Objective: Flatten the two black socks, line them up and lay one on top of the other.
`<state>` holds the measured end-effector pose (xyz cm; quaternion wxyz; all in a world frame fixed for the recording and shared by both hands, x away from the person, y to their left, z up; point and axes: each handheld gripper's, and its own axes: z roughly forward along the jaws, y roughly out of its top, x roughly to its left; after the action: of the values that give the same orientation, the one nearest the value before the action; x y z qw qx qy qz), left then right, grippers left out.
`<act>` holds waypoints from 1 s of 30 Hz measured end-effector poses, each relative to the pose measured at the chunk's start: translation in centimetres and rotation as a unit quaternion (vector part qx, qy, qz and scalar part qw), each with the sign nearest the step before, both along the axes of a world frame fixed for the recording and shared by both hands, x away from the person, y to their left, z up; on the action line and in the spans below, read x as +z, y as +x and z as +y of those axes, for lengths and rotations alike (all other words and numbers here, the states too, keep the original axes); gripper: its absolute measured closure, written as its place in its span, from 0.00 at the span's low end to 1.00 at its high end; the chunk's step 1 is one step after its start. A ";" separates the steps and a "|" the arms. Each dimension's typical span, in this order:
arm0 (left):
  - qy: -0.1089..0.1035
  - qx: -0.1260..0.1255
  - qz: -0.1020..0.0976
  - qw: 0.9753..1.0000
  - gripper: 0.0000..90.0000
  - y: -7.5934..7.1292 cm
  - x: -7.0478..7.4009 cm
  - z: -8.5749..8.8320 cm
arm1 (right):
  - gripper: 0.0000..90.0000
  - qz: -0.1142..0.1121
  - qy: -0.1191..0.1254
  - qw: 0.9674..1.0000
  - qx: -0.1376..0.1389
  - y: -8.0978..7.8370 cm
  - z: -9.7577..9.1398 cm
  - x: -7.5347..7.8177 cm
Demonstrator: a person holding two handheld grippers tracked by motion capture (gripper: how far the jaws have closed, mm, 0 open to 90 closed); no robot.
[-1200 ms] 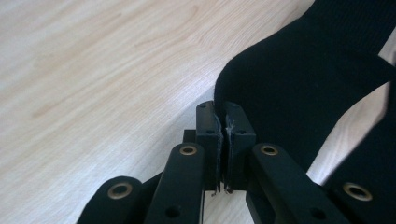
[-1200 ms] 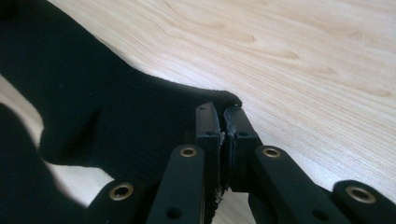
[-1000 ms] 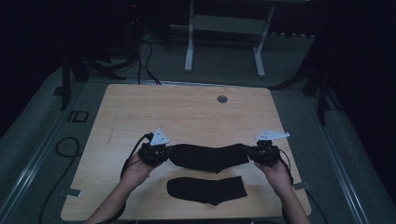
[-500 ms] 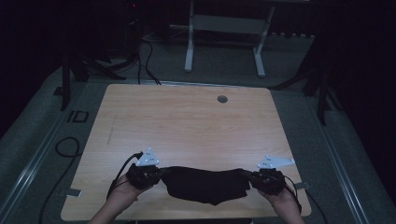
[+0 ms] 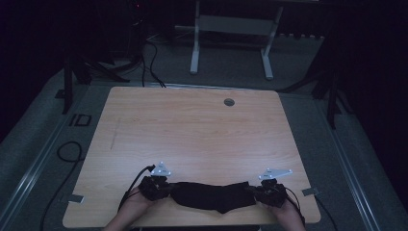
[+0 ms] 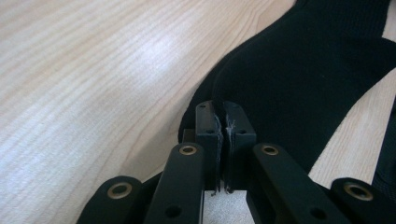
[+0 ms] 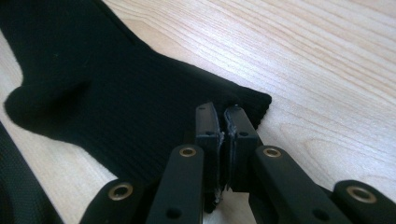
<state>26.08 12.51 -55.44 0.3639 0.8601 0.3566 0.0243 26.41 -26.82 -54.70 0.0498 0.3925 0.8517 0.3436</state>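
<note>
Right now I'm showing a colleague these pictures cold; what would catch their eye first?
The black sock stretched flat along the near edge of the wooden table, its dark shape stark against the pale wood. Next, the left gripper and right gripper, each shut on one end of it. Beyond that, a small round grommet near the far edge.

A black ribbed-knit sock (image 5: 211, 196) lies flat on the wooden table, stretched lengthwise between the two pairs of fingers. Its rounded toe end sits pinched between the left gripper's fingers (image 6: 207, 126), its cuff end between the right gripper's fingers (image 7: 207, 122). The heel bulges out toward the table's near edge, midway between the fingers.
</note>
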 end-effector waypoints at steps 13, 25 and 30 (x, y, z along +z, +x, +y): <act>-0.006 -0.003 0.003 1.000 0.96 0.2 -0.3 -0.3 | 0.94 -0.027 0.005 0.999 -0.018 1.1 -0.4 1.6; -0.022 0.012 -0.003 1.000 0.82 0.4 0.5 0.4 | 0.62 -0.013 0.015 0.999 -0.030 1.3 -1.0 1.4; -0.043 0.041 -0.047 0.997 0.67 -0.1 2.4 1.6 | 0.70 -0.045 0.031 0.998 -0.037 0.7 -1.5 3.3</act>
<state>25.97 14.12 -53.04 0.4158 0.8261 0.3749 0.0640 27.13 -28.29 -51.39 0.0885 0.4093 0.8224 0.3851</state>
